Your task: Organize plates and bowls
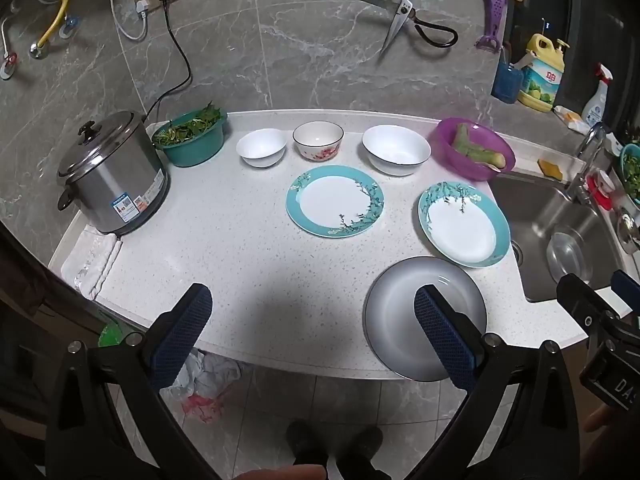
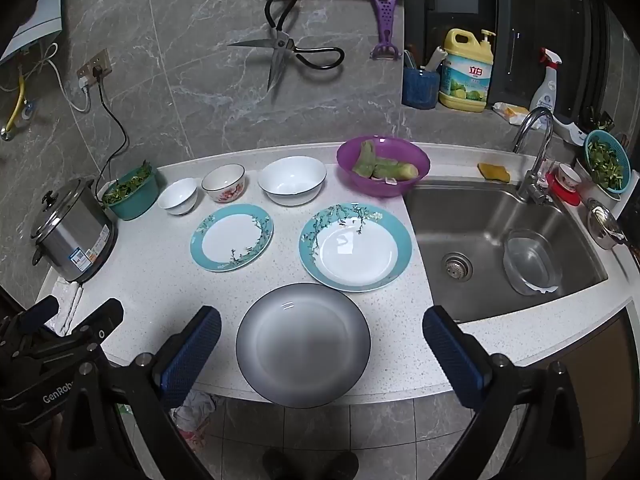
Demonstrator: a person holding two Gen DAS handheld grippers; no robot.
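Note:
On the white counter lie a grey plate at the front edge, a large teal-rimmed plate behind it and a smaller teal-rimmed plate to its left. Behind them stand a small white bowl, a flowered bowl and a large white bowl. My right gripper hovers open above the grey plate, its fingers on either side of it. My left gripper is open over the bare counter front, its right finger in front of the grey plate. Neither holds anything.
A steel rice cooker and a green basin of greens stand at the left. A purple basin with vegetables sits beside the sink, which holds a clear bowl. Scissors and a peeler hang on the wall.

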